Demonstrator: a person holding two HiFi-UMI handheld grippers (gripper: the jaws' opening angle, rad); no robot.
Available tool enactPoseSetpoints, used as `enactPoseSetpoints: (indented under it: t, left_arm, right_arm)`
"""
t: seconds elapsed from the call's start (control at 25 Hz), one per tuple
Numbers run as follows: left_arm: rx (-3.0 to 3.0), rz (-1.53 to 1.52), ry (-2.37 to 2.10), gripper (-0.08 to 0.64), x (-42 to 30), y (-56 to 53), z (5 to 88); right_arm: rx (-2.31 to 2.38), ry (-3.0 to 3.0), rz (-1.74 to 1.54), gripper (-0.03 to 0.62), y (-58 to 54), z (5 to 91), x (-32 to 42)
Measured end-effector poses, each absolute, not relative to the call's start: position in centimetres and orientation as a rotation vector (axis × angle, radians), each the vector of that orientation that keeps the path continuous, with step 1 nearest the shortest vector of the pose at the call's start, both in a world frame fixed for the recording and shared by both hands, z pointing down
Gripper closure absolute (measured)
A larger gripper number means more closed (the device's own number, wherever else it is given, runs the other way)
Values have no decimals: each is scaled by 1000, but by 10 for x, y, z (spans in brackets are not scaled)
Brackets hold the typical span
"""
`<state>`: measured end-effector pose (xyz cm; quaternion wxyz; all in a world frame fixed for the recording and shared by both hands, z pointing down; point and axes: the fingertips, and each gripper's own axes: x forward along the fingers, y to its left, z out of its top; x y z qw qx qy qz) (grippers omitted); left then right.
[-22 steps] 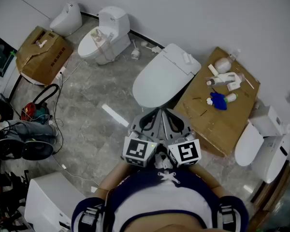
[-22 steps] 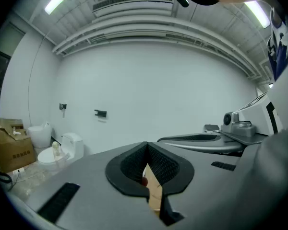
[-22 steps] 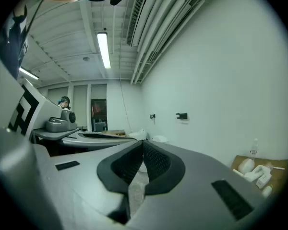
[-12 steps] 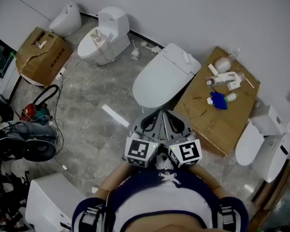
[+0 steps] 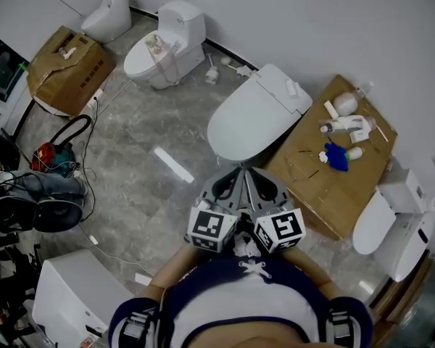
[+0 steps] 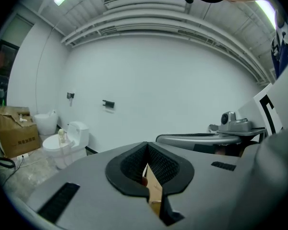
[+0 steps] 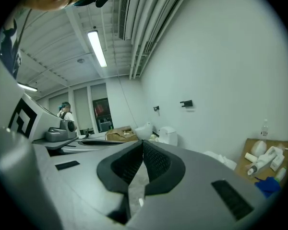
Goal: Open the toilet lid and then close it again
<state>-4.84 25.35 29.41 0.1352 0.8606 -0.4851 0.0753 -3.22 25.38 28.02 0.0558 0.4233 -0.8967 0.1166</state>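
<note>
1. State: the left gripper and right gripper are both clenched on nothing. They sit side by side at lower centre of the head view, tips aimed up-frame.
2. Task item: the toilet stands at centre frame, just beyond the tips. Its lid lies flat and down. I cannot tell from this whether the opening step is still to come.
3. Risk, no purchase: clenched jaws cannot take the lid's edge. If I push in like this, I judge the tips would skid over the smooth top. The jaws must part first, or one tip must hook under the front lip.
4. Risk, collision: the two grippers are nearly touching. Driving both at the narrow front lip could knock them together, so I would lead with one.
5. Risk, slam: a raised lid let go early would probably drop and bang. On the way up it could overshoot into the back of the toilet.
6. Risk, side strike: the box sits close on the toilet's right, with bottles on it. A wide right swing could clip them.
7. Risk, wrong target: a second toilet stands at upper left. The nearest one is my target.
</note>
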Motion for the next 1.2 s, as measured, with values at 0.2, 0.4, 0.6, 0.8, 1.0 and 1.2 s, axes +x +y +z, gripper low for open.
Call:
enactPoseSetpoints:
  t: [0.2, 0.4, 0.6, 0.8, 1.0, 1.2]
  left_arm:
    - [2465, 233, -1370, 558, -72, 247, 308]
    - [2445, 274, -1295, 558, -88, 249, 329]
    - [2389, 285, -1241, 559, -92, 249, 355]
    - [2289, 291, -1229, 558, -89, 237, 382]
    - [2185, 239, -1205, 558, -87, 217, 405]
    - [2140, 202, -1115, 558, -77, 201, 433]
  right_arm:
    - [1244, -2675, 367, 583, 251, 301, -56]
    - [1213, -2630, 418, 583, 249, 321, -73]
    - [1181, -2576, 508, 583, 248, 346, -78]
    - [1115, -2552, 577, 583, 235, 373, -75]
    - [1031, -2537, 642, 583, 216, 399, -73]
    - [913, -2510, 716, 583, 199, 433, -64]
